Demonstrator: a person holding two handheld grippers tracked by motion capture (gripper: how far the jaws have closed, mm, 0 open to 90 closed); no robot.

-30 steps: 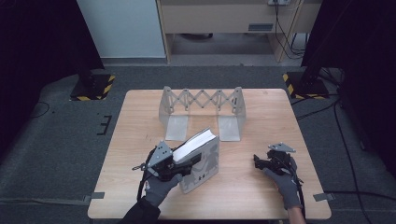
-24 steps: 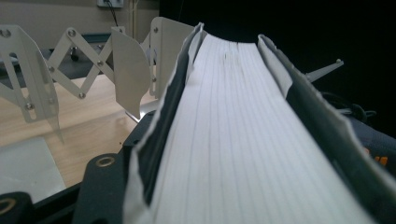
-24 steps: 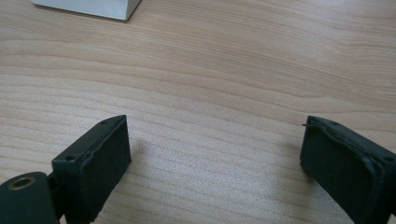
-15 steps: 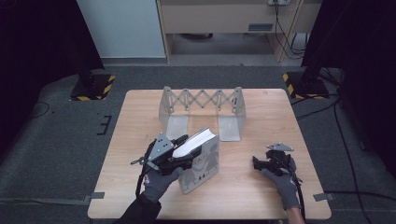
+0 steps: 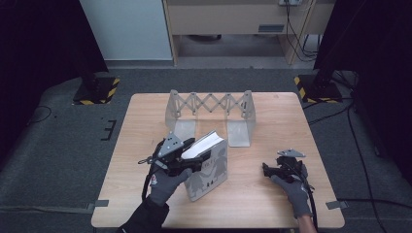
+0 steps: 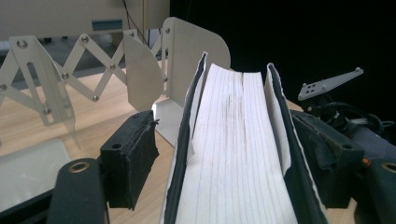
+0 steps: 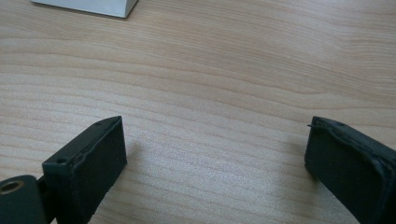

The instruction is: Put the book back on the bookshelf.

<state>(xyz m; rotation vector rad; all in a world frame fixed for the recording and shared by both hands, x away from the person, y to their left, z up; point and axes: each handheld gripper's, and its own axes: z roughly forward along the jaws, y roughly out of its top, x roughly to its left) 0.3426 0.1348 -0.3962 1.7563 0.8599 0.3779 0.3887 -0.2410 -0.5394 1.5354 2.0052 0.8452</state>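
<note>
A thick book (image 5: 210,169) with a grey cover stands tilted on the wooden table (image 5: 145,126), page edges up. My left gripper (image 5: 197,158) straddles its top from the left. In the left gripper view the book (image 6: 233,154) sits between the jaws; the left pad (image 6: 133,158) stands clear of the cover and the right pad (image 6: 322,154) lies against it. These jaws have just been opening. My right gripper (image 5: 266,170) rests open at the front right, and in its own view the right gripper (image 7: 215,149) has nothing but bare wood between its jaws.
A metal accordion book rack (image 5: 209,104) stands at the back middle of the table, its end plate (image 6: 196,51) just beyond the book. The rack's white base corner (image 7: 88,5) lies ahead of the right gripper. Yellow-black stand feet (image 5: 97,92) sit on the floor.
The left gripper's jaws have spread wider around the book and the hand has lifted a little. The book stays tilted in place. The right gripper has not moved.
</note>
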